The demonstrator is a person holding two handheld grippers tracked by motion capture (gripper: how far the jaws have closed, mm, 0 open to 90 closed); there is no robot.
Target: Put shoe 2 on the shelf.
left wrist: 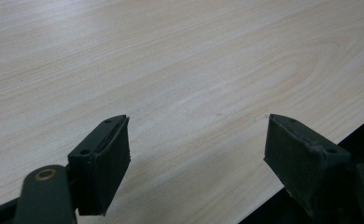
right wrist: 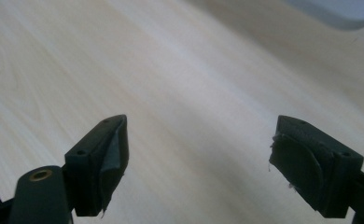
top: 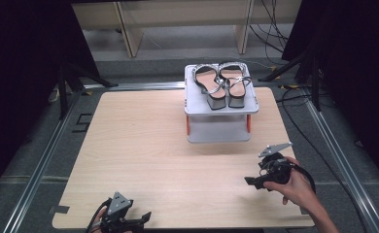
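Note:
A pair of strappy black-and-tan sandals (top: 222, 83) lies side by side on the top shelf of a small grey rack (top: 220, 109) at the table's far middle-right. My left gripper (top: 146, 217) rests at the front edge of the table, its jaws wide apart over bare wood (left wrist: 196, 135) with nothing between them. A hand holds my right gripper (top: 249, 181) above the front right of the table, pointing left. Its jaws also stand wide apart over bare tabletop (right wrist: 199, 140), holding nothing.
The light wooden table (top: 144, 145) is bare between the rack and both grippers. The rack's lower shelf (top: 218, 131) sits between red-orange posts. Dark curtains hang on both sides, and cables trail on the floor at the far right (top: 294, 92).

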